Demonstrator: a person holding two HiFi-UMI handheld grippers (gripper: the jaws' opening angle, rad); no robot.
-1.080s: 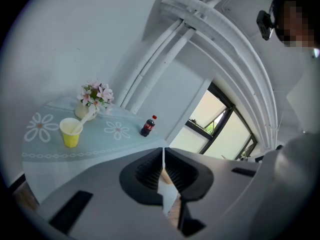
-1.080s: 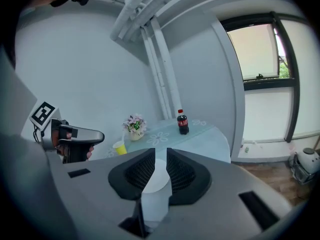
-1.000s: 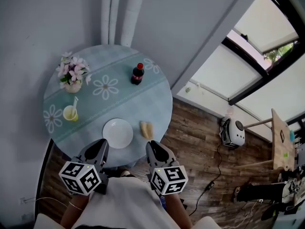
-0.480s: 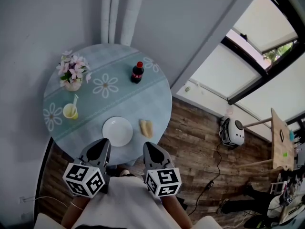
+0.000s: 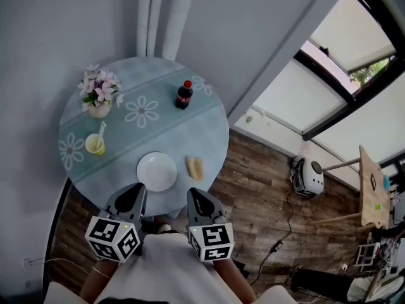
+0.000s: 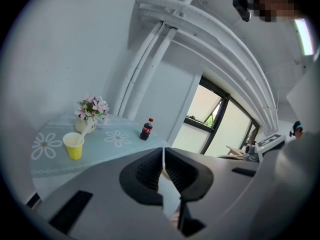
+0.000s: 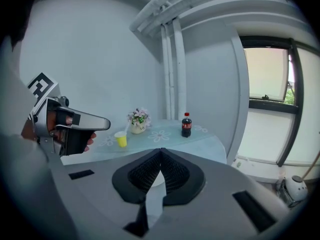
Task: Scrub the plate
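Grey walls (image 5: pixel 57 37), wood-plank floor (image 5: pixel 266 189), window (image 5: pixel 354 49)

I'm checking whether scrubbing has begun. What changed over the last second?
The right gripper shifted slightly leftward in the head view, and its jaws closed on nothing. No object was taken or released. The left gripper remains shut and empty. The plate, sponge, cup, bottle and flowers lie untouched on the table.

The left tongs (image 5: pixel 134 189) and the right tongs (image 5: pixel 192 193) are held side by side, just apart, pointing forward and slightly downward. Both pairs of jaws are pressed together, with nothing between them.
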